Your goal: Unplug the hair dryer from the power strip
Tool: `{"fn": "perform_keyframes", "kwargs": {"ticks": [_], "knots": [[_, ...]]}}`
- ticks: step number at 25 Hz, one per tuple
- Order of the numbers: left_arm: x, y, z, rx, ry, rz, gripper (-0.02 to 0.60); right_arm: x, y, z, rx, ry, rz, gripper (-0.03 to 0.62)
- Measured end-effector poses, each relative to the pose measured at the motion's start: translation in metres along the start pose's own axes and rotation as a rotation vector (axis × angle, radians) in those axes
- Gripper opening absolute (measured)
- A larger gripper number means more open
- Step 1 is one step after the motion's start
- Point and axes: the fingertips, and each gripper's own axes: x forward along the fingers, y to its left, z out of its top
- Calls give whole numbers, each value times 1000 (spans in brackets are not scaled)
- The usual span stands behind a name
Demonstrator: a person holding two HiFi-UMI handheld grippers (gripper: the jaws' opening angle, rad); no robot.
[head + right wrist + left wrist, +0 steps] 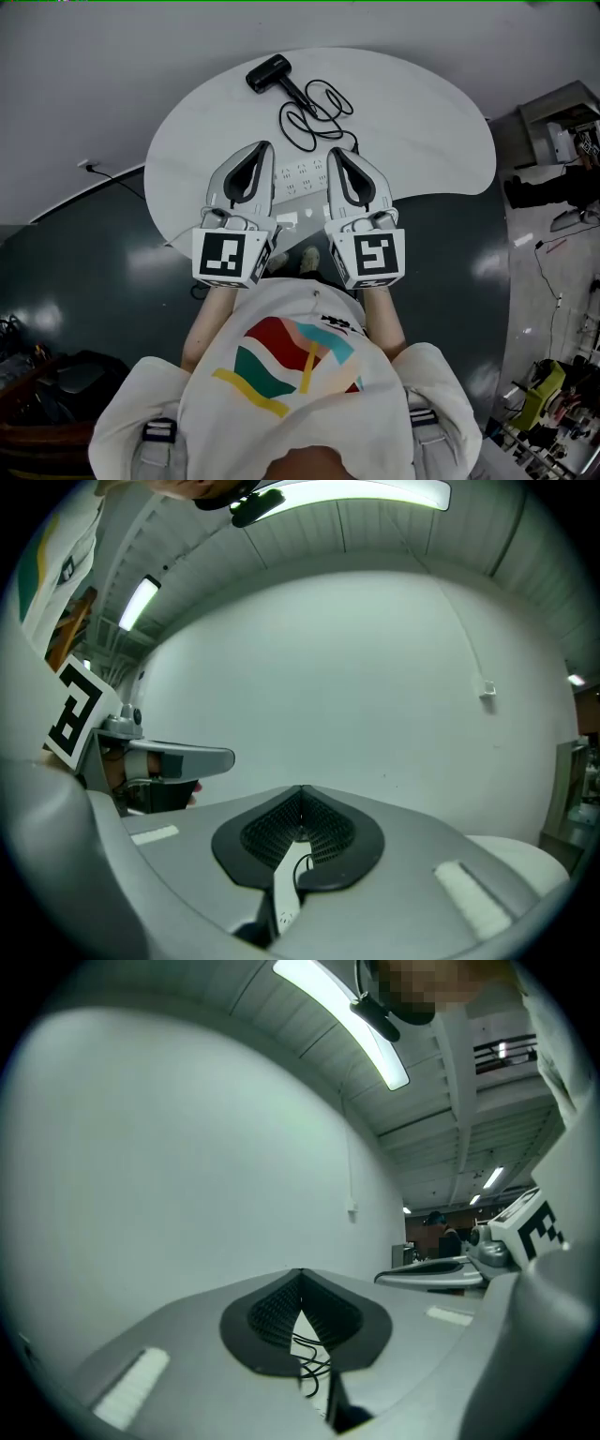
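A black hair dryer [269, 73] lies at the far side of the white round table [187, 141]. Its black cord [314, 111] coils toward a white power strip [300, 176]. The plug end runs under my right gripper, and I cannot tell if it sits in a socket. My left gripper [265, 146] and right gripper [331, 152] hover side by side above the strip, both level, shut and holding nothing. Below the left gripper's [300, 1274] closed jaws the cord [309, 1361] shows. Under the right gripper [302, 791] I see the strip [284, 897] and cord [298, 862].
A pale wall stands behind the table. The floor around it is dark, with a cable [108, 174] on it at the left. Shelves and clutter [562, 141] stand at the right. A person [448, 1238] is far off in the room.
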Motion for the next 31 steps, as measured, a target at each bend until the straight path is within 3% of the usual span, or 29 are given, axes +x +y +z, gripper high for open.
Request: {"fn": "perform_keyframes", "kwargs": {"ticks": [8, 31], "knots": [[-8, 8, -1, 40, -20, 13, 0, -2, 9, -14, -35, 42, -24, 14], [-7, 12, -1, 39, -15, -9, 0, -2, 6, -8, -73, 45, -32, 14]]}}
